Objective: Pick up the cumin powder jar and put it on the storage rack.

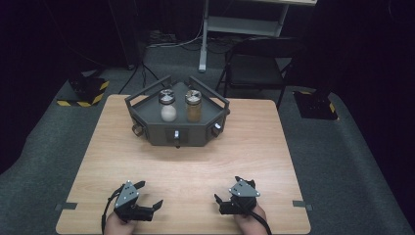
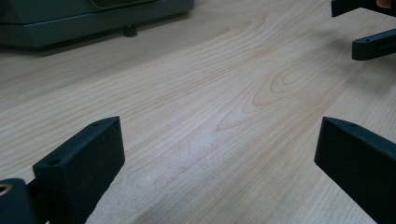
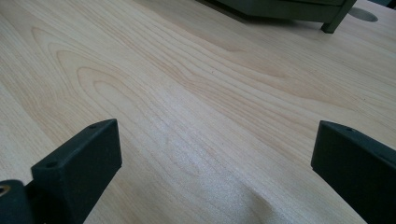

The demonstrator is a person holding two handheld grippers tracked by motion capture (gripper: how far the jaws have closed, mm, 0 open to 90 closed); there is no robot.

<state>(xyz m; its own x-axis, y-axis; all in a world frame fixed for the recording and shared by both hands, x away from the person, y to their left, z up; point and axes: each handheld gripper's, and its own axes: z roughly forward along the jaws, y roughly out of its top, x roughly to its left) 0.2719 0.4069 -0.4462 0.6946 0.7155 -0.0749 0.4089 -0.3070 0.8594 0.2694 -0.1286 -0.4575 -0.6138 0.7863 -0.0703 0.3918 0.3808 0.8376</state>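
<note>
- Pale wooden surface (image 1: pixel 186 161) seen from the high view, set on grey carpet in a dark room
- Dark grey angular tray (image 1: pixel 177 128) with raised rails, standing at the far middle of the surface, well apart from both tongs
- Two shakers upright in the tray, just beside each other: one with white contents (image 1: pixel 168 105) on the left, one with brown contents (image 1: pixel 193 105) on the right, both with metal tops
- Left tongs (image 1: pixel 149 195) near the front edge, left of centre, held in the person's left hand (image 1: pixel 117 224); jaws spread wide, pinching nothing
- Right tongs (image 1: pixel 226 189) near the front edge, right of centre, held in the right hand (image 1: pixel 249 218); jaws likewise spread, pinching nothing
- Grey three-cornered plate on top of each tongs, cable trailing back toward the bottom edge
- Left gripper view: two black jaws far apart low over bare wood grain, tray base (image 2: pixel 88 21) and one small foot at upper left, jaws of the other tongs (image 2: pixel 373 44) at upper right
- Right gripper view: two black jaws far apart over bare wood, tray corner and a leg (image 3: pixel 334 21) at the top right
- Folding chair (image 1: pixel 259 63) and a pale metal stand (image 1: pixel 244 24) on the floor beyond the surface
- Yellow-and-black striped blocks (image 1: pixel 83 93) on the carpet at either far side
</note>
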